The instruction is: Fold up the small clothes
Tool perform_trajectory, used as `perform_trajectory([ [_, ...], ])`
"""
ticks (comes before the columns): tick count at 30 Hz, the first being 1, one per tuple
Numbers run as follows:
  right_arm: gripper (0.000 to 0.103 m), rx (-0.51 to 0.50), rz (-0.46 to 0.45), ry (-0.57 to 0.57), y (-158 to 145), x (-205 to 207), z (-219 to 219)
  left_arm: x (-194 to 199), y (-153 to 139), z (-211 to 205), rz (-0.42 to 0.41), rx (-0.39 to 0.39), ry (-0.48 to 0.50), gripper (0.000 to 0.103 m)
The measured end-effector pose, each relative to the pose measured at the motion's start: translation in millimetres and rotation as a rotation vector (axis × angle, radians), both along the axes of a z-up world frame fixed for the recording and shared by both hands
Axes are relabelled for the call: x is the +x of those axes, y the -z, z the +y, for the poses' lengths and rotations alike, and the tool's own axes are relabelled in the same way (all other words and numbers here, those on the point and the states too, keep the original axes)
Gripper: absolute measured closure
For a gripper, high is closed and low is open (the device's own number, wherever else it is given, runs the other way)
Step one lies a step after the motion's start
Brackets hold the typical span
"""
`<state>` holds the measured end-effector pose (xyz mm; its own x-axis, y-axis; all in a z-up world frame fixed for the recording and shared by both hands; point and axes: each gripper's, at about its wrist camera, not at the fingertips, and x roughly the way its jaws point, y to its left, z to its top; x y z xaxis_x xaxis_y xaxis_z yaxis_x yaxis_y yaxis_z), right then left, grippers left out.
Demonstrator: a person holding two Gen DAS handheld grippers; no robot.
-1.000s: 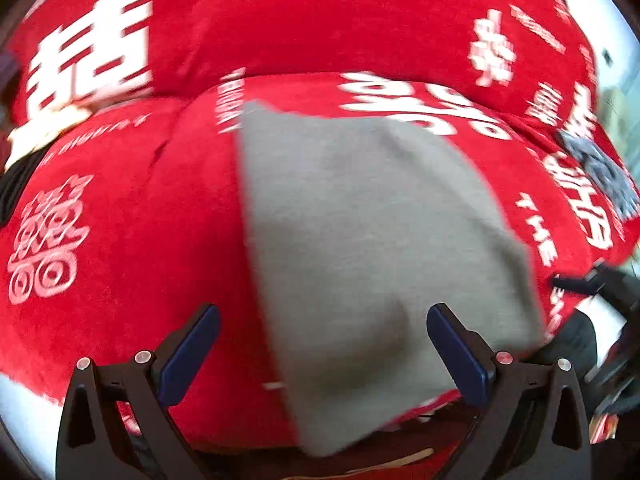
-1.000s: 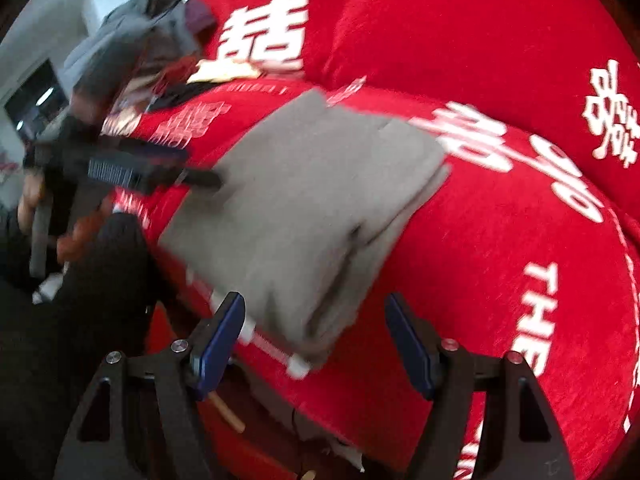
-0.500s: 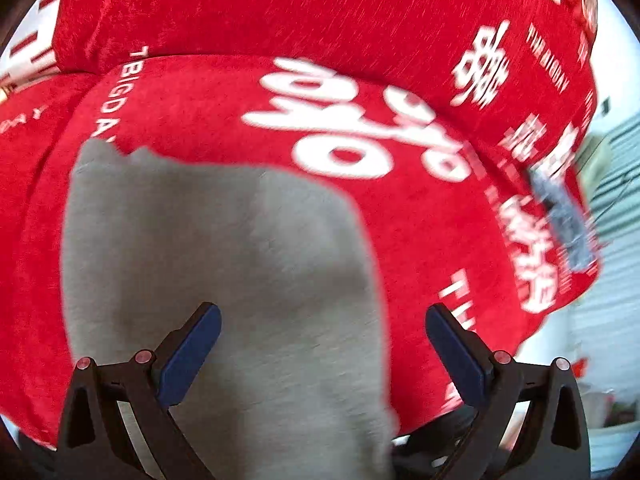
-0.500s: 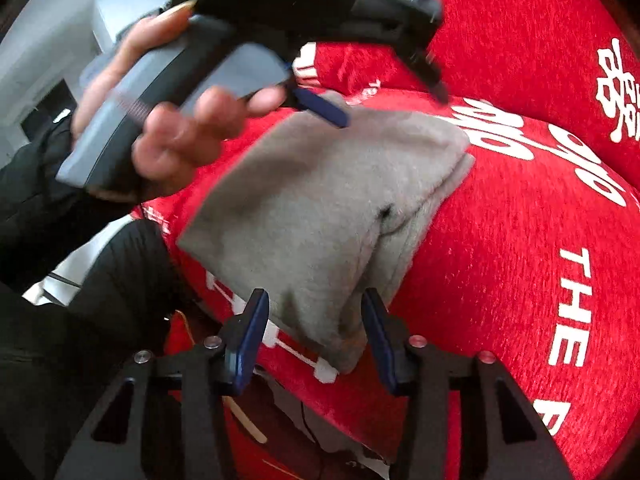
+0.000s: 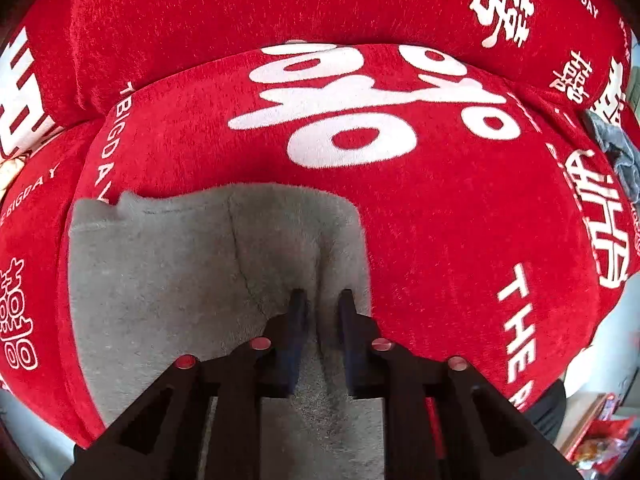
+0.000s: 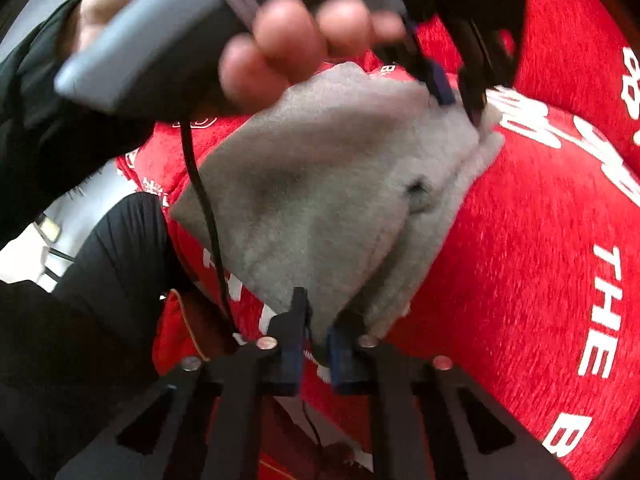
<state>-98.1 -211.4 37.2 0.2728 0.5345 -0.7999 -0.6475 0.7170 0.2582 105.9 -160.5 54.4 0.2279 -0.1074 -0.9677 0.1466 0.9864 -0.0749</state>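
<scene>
1. My left gripper has its jaws drawn nearly together, pinching a raised ridge of the grey garment near that garment's right-hand edge in the left wrist view.
2. My right gripper has also closed, its blue pads clamped on the near corner of the same garment where the folded layers hang over the cushion's front edge.
3. The garment lies folded on the red seat cushion, towards the cushion's near left part. A crease runs down its middle, and a fluffy inner layer shows along its far edge.
4. The cushion carries large white lettering and symbols. Behind it a red back cushion in the same print rises right against the seat.
5. In the right wrist view, my left hand and the grey handle it grips fill the top of the picture, blocking the far part of the garment.
6. A black cable hangs down across the garment on its left side in that view.
7. A black sleeve and dark clothing crowd the left side.
8. Bluish-grey cloth lies at the cushion's far right edge, well apart from the garment.
</scene>
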Motion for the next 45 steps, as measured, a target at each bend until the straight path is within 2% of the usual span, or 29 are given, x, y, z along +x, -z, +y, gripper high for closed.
perform_trajectory([
  [3, 0.096, 0.010, 0.019, -0.039, -5, 1, -4, 4, -3, -5, -0.001, 0.009, 0.012, 0.091],
  [7, 0.095, -0.069, 0.016, -0.110, -1, -7, 1, 6, 15, -8, 0.018, 0.005, 0.006, 0.091],
  [8, 0.095, -0.098, 0.021, -0.097, 6, -5, 0, 6, 17, -9, 0.014, 0.001, 0.004, 0.091],
  [10, 0.095, -0.074, 0.046, -0.060, 10, -1, -6, 7, 16, -11, 0.017, 0.001, 0.013, 0.090],
  [13, 0.094, -0.058, 0.024, -0.011, -5, 0, -16, 4, 3, -8, 0.019, -0.011, 0.047, 0.089],
  [14, 0.091, -0.067, -0.001, 0.001, -14, -3, -20, -1, -9, 2, 0.013, -0.057, 0.052, 0.089],
  [15, 0.088, -0.078, -0.035, 0.010, -24, -7, -24, -6, -17, 10, 0.001, -0.094, 0.057, 0.083],
  [16, 0.080, -0.090, -0.069, 0.016, -32, -11, -26, -17, -29, 25, -0.025, -0.140, 0.061, 0.049],
  [17, 0.067, -0.105, -0.114, 0.023, -42, -16, -27, -28, -37, 39, -0.066, -0.153, 0.049, 0.023],
  [18, 0.057, -0.108, -0.145, 0.025, -50, -19, -27, -39, -44, 54, -0.120, -0.142, 0.021, 0.002],
  [19, 0.040, -0.104, -0.169, 0.021, -56, -20, -25, -53, -50, 69, -0.184, -0.128, -0.010, 0.001],
  [20, 0.036, -0.093, -0.202, 0.014, -61, -22, -21, -75, -53, 88, -0.240, -0.085, -0.022, 0.001],
  [21, 0.036, -0.088, -0.233, 0.006, -65, -23, -16, -88, -51, 98, -0.246, -0.058, -0.008, 0.001],
  [23, 0.036, -0.120, -0.232, 0.011, -63, -18, -11, -119, -42, 121, -0.256, 0.001, -0.004, 0.001],
  [25, 0.036, -0.149, -0.200, 0.036, -52, -10, -4, -155, -27, 145, -0.279, 0.060, -0.013, 0.001],
  [26, 0.036, -0.150, -0.169, 0.049, -46, -6, -3, -178, -16, 158, -0.276, 0.089, 0.013, 0.001],
  [30, 0.036, -0.170, -0.121, 0.062, -29, -2, 4, -227, 13, 173, -0.298, 0.170, 0.095, 0.001],
  [32, 0.037, -0.185, -0.102, 0.069, -22, -1, 9, -233, 25, 169, -0.292, 0.179, 0.139, 0.001],
  [35, 0.037, -0.194, -0.096, 0.085, -19, -2, 14, -239, 32, 148, -0.335, 0.199, 0.215, 0.001],
  [37, 0.037, -0.191, -0.097, 0.089, -20, -3, 15, -236, 31, 143, -0.356, 0.206, 0.210, 0.001],
  [40, 0.037, -0.196, -0.089, 0.098, -18, -1, 17, -219, 41, 156, -0.317, 0.195, 0.109, 0.001],
  [42, 0.040, -0.214, -0.077, 0.110, -13, 2, 16, -212, 46, 175, -0.270, 0.128, 0.010, 0.001],
  [45, 0.047, -0.293, -0.026, 0.152, 2, 9, 11, -215, 48, 192, -0.243, 0.058, -0.070, 0.001],
])
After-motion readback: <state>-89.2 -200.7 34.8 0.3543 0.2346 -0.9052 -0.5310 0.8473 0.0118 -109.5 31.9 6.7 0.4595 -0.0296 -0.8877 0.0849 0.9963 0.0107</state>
